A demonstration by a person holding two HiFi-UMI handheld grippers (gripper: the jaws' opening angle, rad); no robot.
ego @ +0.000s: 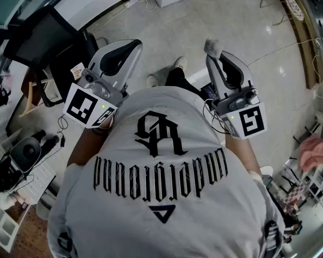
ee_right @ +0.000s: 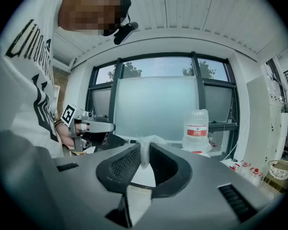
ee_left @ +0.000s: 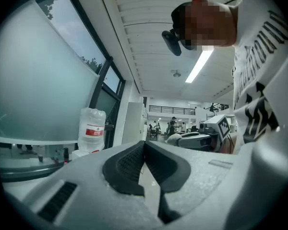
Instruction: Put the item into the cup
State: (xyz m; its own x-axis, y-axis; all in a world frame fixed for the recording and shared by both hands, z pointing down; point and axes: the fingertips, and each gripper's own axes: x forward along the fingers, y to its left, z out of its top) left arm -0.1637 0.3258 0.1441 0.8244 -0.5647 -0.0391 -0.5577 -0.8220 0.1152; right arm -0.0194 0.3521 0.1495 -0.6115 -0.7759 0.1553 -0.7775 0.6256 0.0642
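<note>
Pale office floor; no worktop or cup in view. At the chest, left gripper is closed on nothing; right gripper pinches the crumpled whitish item at its jaw tips. Beyond, a water bottle by the window. Advice: grip firmly while locating the cup.

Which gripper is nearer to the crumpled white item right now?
Right. The right gripper is shut on the crumpled white item, which pokes out past its tips. The left gripper is off on the person's other side, jaws together, empty.
</note>
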